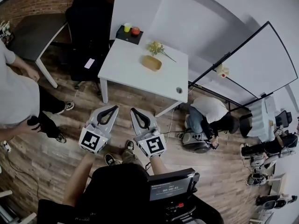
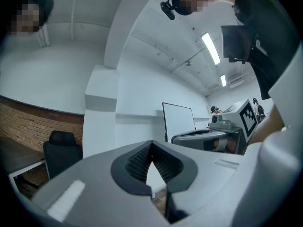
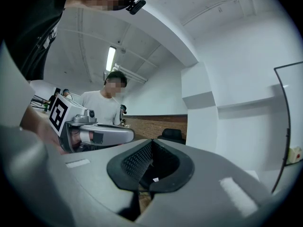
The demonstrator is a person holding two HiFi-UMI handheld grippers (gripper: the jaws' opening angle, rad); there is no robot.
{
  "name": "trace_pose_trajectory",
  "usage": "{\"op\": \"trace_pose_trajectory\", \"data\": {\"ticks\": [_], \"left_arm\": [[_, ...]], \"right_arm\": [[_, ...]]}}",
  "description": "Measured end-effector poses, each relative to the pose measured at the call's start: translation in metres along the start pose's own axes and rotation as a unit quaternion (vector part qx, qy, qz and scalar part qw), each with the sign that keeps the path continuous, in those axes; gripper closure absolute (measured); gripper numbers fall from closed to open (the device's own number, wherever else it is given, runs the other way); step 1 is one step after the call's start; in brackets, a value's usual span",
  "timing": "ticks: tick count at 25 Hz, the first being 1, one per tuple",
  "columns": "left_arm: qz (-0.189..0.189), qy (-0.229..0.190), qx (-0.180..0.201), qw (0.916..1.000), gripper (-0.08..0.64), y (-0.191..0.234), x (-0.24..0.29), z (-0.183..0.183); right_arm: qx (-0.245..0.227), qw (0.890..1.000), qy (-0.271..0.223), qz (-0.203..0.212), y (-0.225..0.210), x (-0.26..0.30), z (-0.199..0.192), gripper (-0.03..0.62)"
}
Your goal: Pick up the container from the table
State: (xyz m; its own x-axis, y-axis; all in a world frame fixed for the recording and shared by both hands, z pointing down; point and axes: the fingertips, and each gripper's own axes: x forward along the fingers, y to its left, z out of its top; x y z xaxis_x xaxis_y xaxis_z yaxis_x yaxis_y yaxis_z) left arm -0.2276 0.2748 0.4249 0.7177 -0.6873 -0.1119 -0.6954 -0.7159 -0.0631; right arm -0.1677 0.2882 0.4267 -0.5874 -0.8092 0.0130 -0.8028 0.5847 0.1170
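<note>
The container (image 1: 152, 62) is a shallow tan oval bowl lying on the white table (image 1: 135, 73), near a small bunch of flowers (image 1: 157, 47). My left gripper (image 1: 113, 108) and right gripper (image 1: 133, 110) hang side by side over the wooden floor, short of the table's near edge and well apart from the bowl. Both point toward the table. The left gripper (image 2: 151, 145) has its jaws closed with nothing between them. The right gripper (image 3: 150, 144) is likewise shut and empty. Neither gripper view shows the bowl.
A black tray (image 1: 122, 35) with a yellow cup (image 1: 127, 27) and a red item (image 1: 136, 31) sits at the table's far corner. A black office chair (image 1: 88, 17) and grey desk (image 1: 35, 29) stand left. One person (image 1: 16, 94) stands left; another (image 1: 210, 112) crouches right by a whiteboard (image 1: 254, 62).
</note>
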Motion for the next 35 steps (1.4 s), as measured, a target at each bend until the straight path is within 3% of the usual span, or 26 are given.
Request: {"op": "trace_pose_trajectory", "data": {"ticks": [15, 25, 35], "left_arm": [[-0.022, 0.015, -0.005, 0.9996, 0.561, 0.0, 0.057, -0.014], [-0.03, 0.056, -0.012, 0.9979, 0.561, -0.009, 0.124, -0.029], [-0.027, 0.058, -0.015, 0.9978, 0.561, -0.021, 0.193, -0.053]], "right_arm": [[0.0, 1.0, 0.001, -0.018, -0.051, 0.01, -0.008, 0.577], [0.016, 0.999, -0.004, -0.032, -0.129, 0.008, -0.023, 0.577], [0.041, 0.999, 0.008, -0.029, -0.206, 0.002, -0.054, 0.574]]}}
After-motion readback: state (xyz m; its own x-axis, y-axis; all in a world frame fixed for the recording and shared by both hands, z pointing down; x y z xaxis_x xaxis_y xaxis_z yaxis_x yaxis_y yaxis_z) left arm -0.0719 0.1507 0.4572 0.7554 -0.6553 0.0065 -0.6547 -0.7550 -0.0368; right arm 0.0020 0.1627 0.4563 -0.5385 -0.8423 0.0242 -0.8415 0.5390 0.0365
